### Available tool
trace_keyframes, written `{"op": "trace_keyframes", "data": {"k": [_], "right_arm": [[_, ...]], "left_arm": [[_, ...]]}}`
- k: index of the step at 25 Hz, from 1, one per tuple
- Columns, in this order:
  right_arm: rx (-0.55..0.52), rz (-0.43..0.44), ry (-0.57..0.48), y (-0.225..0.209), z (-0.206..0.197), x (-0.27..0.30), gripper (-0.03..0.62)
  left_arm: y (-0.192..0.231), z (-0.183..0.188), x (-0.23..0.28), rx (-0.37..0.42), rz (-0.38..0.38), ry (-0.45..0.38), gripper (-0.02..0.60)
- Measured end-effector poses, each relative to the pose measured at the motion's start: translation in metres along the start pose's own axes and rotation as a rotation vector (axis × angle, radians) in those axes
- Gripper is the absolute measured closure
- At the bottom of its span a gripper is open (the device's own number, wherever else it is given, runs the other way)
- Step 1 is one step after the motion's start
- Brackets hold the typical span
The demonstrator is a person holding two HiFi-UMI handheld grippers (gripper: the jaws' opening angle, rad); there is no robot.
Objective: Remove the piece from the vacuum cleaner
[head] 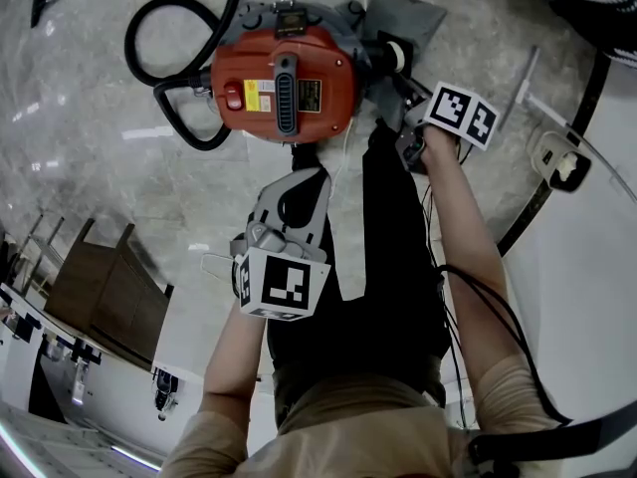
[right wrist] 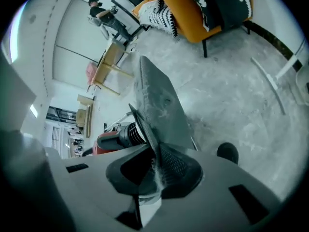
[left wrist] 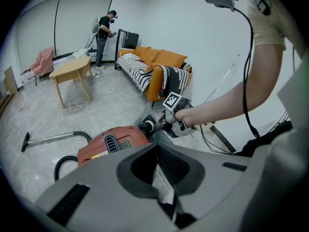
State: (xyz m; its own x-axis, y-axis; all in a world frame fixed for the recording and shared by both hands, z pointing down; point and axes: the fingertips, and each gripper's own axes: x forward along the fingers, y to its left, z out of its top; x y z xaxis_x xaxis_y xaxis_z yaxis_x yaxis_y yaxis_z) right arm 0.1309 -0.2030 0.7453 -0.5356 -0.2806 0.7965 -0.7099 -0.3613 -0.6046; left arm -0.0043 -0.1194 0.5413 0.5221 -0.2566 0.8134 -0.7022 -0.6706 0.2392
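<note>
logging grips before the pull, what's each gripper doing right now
left gripper: closed, nothing in it
right gripper: closed on the grey vacuum cleaner piece

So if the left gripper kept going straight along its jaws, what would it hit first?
Most likely the red, rounded plastic vacuum cleaner body just ahead of the left gripper, though depth is unclear.

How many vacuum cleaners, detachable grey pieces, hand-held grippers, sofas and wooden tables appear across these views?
vacuum cleaner: 1
grey piece: 1
left hand-held gripper and right hand-held gripper: 2
orange sofa: 1
wooden table: 1
Total: 6
</note>
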Motion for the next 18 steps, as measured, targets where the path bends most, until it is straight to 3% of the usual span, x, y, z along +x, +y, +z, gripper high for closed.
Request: {"op": "trace_keyframes", "data": {"k": [4, 8, 10, 13, 14, 18], "right_arm": [[0.123, 0.068, 0.035, -0.0013, -0.0005, 0.0005, 0.546], [0.086, 0.086, 0.087, -0.001, -0.0002, 0.0022, 0.545], [-0.124, 0.026, 0.12, -0.001, 0.0, 0.0019, 0.545], [-0.696, -0.153, 0.192, 0.0002, -0.001, 0.0015, 0.562], [-0.8, -0.18, 0.201, 0.0006, -0.0014, 0.0022, 0.563], [-0.984, -0.243, 0.206, -0.0058, -0.0049, 0.0028, 0.563]], "left_arm": [[0.0016, 0.0018, 0.0, 0.003, 0.001, 0.001, 0.582], [0.0014, 0.0022, 0.0011, 0.007, -0.001, 0.002, 0.582], [0.0008, 0.0022, 0.0013, 0.008, -0.003, 0.003, 0.583], [0.0009, 0.0018, 0.0009, 0.01, -0.004, 0.003, 0.582], [0.0012, 0.0014, 0.0009, 0.011, -0.002, 0.005, 0.581], [-0.0006, 0.0022, 0.0021, 0.014, -0.006, 0.005, 0.583]]}}
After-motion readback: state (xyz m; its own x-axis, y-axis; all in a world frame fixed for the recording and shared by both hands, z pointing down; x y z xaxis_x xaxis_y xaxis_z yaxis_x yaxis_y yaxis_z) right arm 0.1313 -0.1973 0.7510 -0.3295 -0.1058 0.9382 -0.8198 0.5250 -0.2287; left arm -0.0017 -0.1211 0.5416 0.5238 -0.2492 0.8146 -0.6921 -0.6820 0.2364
